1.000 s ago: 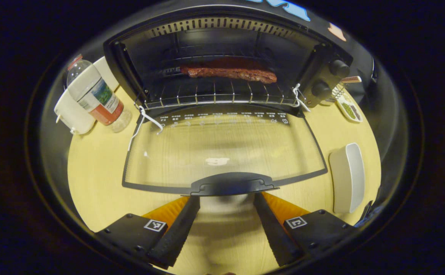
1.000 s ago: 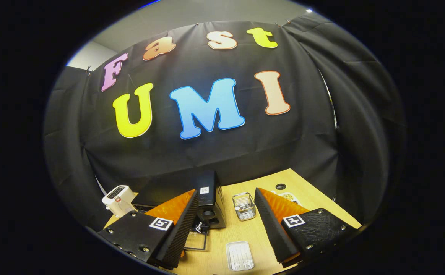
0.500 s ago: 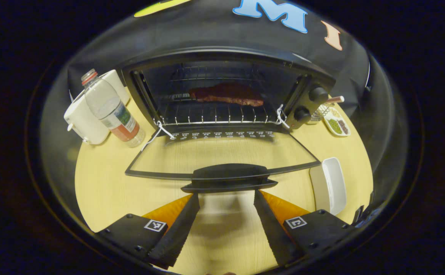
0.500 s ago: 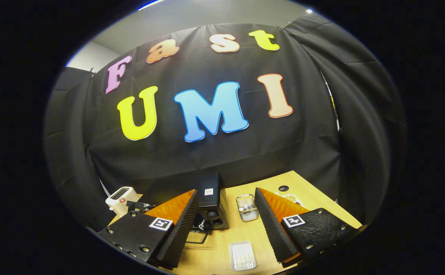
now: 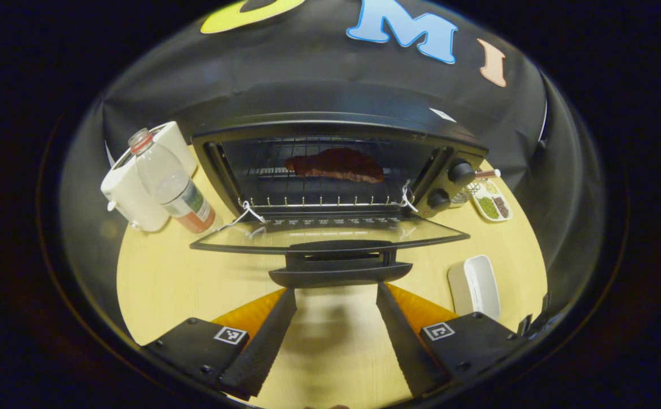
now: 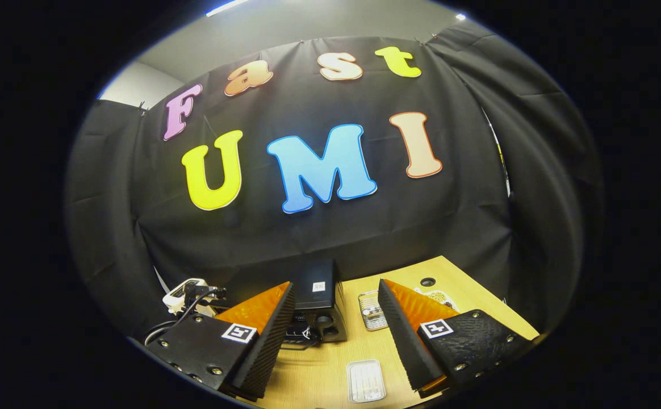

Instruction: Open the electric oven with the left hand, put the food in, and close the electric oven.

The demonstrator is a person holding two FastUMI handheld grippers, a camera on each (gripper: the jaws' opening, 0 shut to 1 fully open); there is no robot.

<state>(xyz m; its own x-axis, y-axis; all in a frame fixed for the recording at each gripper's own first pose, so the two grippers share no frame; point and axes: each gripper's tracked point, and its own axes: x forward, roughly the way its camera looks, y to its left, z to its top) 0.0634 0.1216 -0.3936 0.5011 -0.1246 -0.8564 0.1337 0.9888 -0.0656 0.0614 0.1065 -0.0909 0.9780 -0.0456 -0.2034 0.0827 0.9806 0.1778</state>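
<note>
Oven (image 5: 450,149): at the back of the table (image 5: 154,278), door (image 5: 330,234) dropped flat, open.
Food (image 5: 335,165): dark slab lying on the rack inside.
Door handling: likely stiff, hinged and fairly light; its glass is fragile, so lift by the black handle (image 5: 339,274) at the front edge.
Left gripper (image 5: 335,295): low, just before the handle, fingers apart, holding nothing.
Right gripper (image 6: 335,295): raised well above the table, pointing at the booth's wall, fingers apart, empty.
Nearby: bottle (image 5: 171,182) left of the oven, white dish (image 5: 474,285) right.
</note>
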